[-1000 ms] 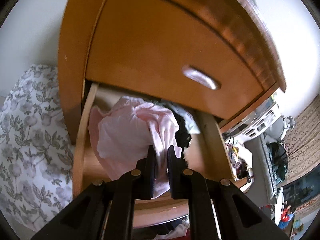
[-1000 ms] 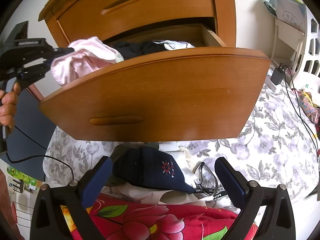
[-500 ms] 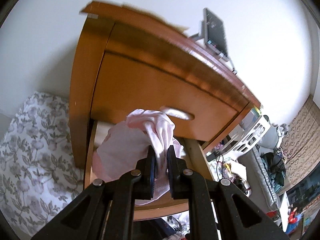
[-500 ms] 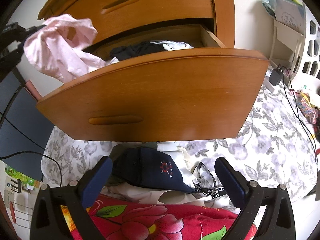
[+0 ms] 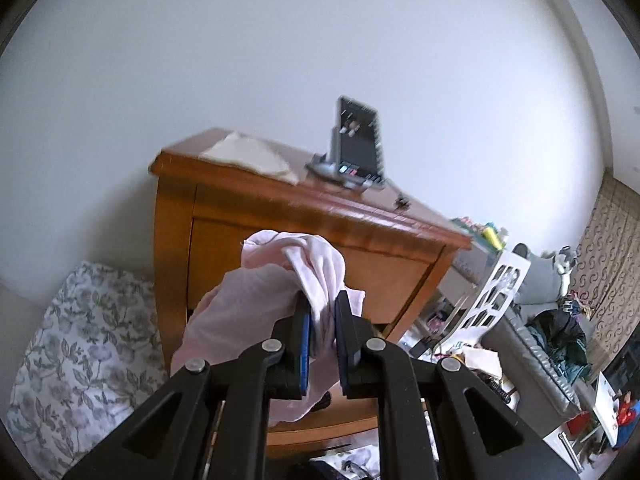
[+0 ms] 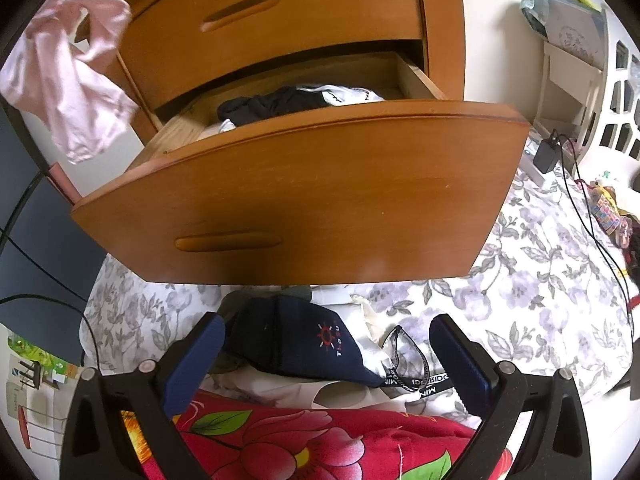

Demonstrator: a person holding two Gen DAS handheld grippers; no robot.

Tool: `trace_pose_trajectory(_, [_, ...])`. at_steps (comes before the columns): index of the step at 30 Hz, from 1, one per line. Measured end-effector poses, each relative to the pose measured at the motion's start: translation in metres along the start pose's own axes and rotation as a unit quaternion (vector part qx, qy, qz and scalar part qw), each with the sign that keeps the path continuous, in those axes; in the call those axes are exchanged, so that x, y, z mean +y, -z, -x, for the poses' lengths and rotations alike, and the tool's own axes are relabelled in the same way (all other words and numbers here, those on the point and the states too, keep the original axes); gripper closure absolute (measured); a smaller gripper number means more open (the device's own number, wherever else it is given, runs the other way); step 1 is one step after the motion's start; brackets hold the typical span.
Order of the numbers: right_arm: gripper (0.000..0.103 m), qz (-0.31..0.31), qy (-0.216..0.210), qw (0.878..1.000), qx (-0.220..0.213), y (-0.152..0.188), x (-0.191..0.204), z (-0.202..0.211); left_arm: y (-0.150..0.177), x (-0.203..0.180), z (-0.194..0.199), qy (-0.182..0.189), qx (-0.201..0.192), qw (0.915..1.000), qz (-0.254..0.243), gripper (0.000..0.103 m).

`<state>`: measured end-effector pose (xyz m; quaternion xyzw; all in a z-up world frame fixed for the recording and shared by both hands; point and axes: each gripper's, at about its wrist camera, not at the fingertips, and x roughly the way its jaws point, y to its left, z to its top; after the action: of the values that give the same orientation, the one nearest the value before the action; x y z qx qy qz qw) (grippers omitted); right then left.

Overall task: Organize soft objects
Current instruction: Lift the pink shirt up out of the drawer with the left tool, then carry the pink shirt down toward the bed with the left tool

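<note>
Item: pink garment (image 5: 256, 312), thin crumpled cloth, lower centre of the left wrist view; upper left of the right wrist view, hanging clear of the open drawer (image 6: 304, 196).
Left gripper (image 5: 322, 336): pinched tight on a bunched fold of the pink garment.
Right gripper (image 6: 326, 354): spread wide, empty, above a navy cap (image 6: 296, 348) at lower centre.
Handling: likely light, limp, non-fragile; drapes and swings. Best taken at a gathered fold; a thin single layer may slip.
Obscured: garment type unreadable; its lower hem hidden behind the left gripper. Dark clothing (image 6: 276, 106) in the drawer only partly visible.
</note>
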<state>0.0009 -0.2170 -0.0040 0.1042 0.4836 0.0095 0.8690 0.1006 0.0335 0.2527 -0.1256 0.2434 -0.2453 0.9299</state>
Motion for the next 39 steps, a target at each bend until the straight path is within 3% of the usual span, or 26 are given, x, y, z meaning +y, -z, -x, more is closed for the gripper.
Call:
trace_pose_trajectory(12, [0.0,0.0,0.009,1.0,-0.004,0.0,0.0,0.002,0.002,-0.039,0.066,0.036,-0.045,0.9975,-0.042,0.092])
trace_pose_trajectory(22, [0.0,-0.004,0.019,1.0,-0.01,0.001,0.0,0.005,0.015,-0.056,0.104,0.056,-0.051,0.9954,-0.059,0.092])
trace_pose_trajectory(29, [0.0,-0.004,0.025,1.0,-0.014,0.002,0.0,0.006,0.03,-0.059,0.115,0.06,-0.038,0.9957,-0.06,0.092])
trace_pose_trajectory(39, [0.0,-0.004,0.032,0.999,-0.015,0.003,0.0,0.008,0.063,-0.054,0.096,0.065,0.027,0.9963,-0.048,0.091])
